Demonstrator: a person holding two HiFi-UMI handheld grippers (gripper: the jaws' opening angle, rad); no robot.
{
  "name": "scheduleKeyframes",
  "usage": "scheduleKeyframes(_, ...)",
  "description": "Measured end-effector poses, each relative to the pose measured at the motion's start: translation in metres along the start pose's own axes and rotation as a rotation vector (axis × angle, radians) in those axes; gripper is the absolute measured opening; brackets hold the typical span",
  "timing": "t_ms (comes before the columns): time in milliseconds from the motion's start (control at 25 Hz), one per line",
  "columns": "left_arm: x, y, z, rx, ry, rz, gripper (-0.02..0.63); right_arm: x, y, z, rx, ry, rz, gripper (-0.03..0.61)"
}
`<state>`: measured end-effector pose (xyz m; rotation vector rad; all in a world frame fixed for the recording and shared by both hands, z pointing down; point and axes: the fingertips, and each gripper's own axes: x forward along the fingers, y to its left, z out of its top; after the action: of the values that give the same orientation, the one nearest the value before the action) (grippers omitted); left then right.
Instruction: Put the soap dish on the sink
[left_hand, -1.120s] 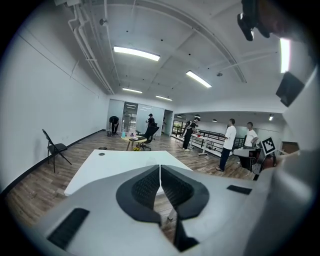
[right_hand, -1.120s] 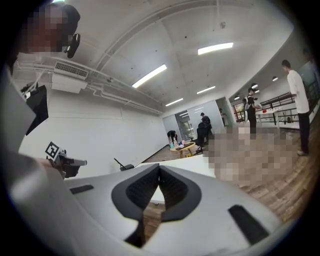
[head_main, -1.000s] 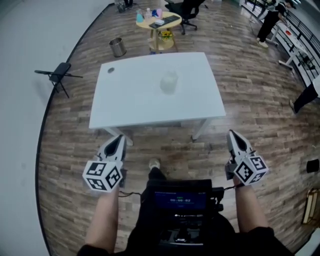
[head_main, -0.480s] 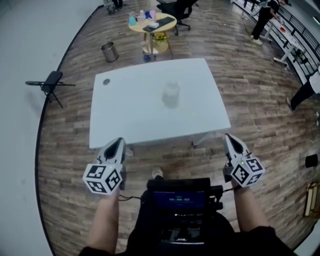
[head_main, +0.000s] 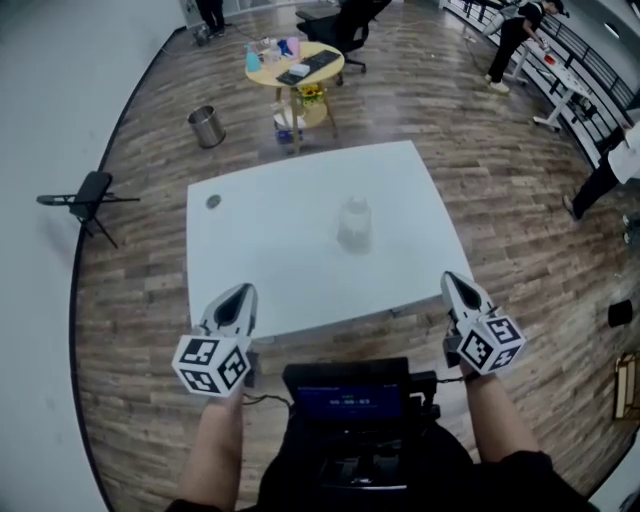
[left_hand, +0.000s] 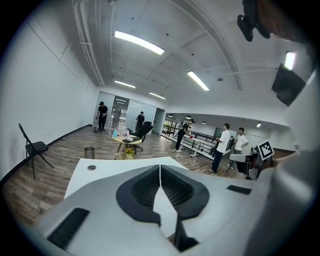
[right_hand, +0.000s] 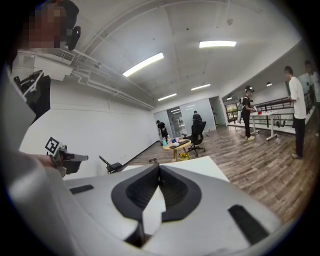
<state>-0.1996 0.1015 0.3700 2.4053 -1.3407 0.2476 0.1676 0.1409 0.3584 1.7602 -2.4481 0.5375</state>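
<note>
The person held both grippers out ahead, side by side and well apart. In the head view their tips lay over the near edge of a white tabletop (head_main: 280, 260). The left gripper (head_main: 242, 291) had its fingers pressed together with nothing between them; its own view showed the two dark pads meeting in a thin seam (left_hand: 160, 166). The right gripper (head_main: 448, 277) was the same, its fingers closed on nothing (right_hand: 159, 165).

Near the middle of the tabletop, slightly right of centre, stood a pale object (head_main: 354, 222), away from both grippers. It was too blurred to tell whether it was the soap dish. A small round hole (head_main: 213, 201) sat near the far left corner of the tabletop. The rest of the surface was plain white, and it showed beyond the fingers in the left gripper view (left_hand: 100, 170) and the right gripper view (right_hand: 210, 164).

Beyond the tabletop, on the wooden floor (head_main: 150, 300), stood a round yellow table (head_main: 295, 62) with small items on it, a metal bin (head_main: 205, 126) and a black office chair (head_main: 345, 25). A black folding chair (head_main: 85, 197) stood by the left wall. Other people stood along a railing at the far right (head_main: 510, 40).
</note>
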Motion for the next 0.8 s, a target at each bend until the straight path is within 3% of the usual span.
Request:
scheduleKeyframes(320, 0.038, 0.047, 0.004, -0.019, 0.023, -0.029, 0.009, 0.06, 0.027, 0.007, -0.02, 0.017, 0.01, 0.002)
scheduleKeyframes(520, 0.068, 0.045, 0.013, -0.022, 0.024, -0.054, 0.009, 0.078, 0.008, 0.01, -0.011, 0.039, -0.014, 0.002)
scheduleKeyframes(800, 0.106, 0.047, 0.033, -0.009, 0.022, -0.011, 0.009, 0.123, -0.028, 0.018, 0.011, 0.044, 0.026, 0.002)
